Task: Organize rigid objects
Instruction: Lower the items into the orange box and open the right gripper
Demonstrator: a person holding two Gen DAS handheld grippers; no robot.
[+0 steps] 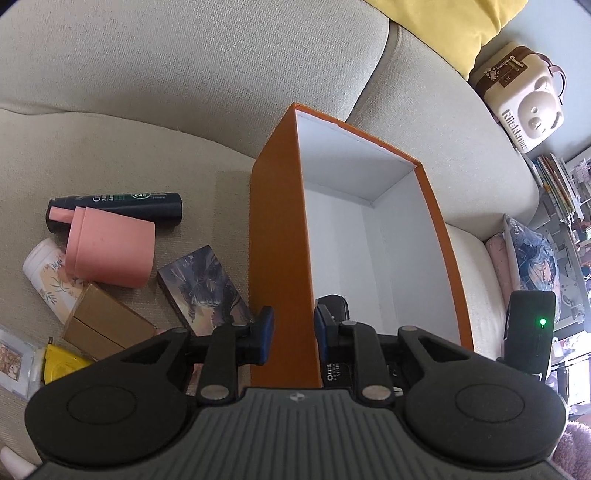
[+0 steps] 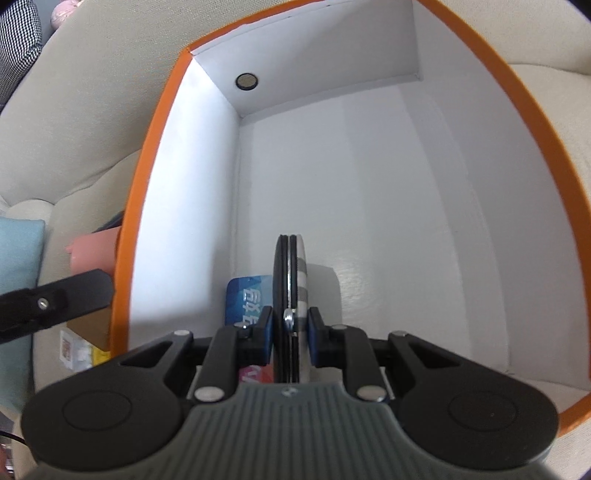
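Observation:
An orange box [image 1: 280, 229] with a white inside stands on the beige sofa. My left gripper [image 1: 293, 334] straddles its near left wall, fingers close on either side of it. My right gripper [image 2: 291, 328] is inside the box [image 2: 147, 206], shut on a thin round black-rimmed disc [image 2: 290, 280] held on edge. A blue card [image 2: 245, 299] lies on the box floor under it. Left of the box lie a pink cup [image 1: 110, 251], a dark bottle [image 1: 122, 206], a white floral bottle [image 1: 48, 273], a cardboard box [image 1: 103, 325] and a picture card box [image 1: 203, 288].
A yellow item [image 1: 59, 363] and a framed photo [image 1: 13, 360] lie at the left edge. A yellow cushion [image 1: 454, 26] and a white bear case [image 1: 524, 96] sit at the sofa's far right. A printed pillow [image 1: 532, 258] lies to the right.

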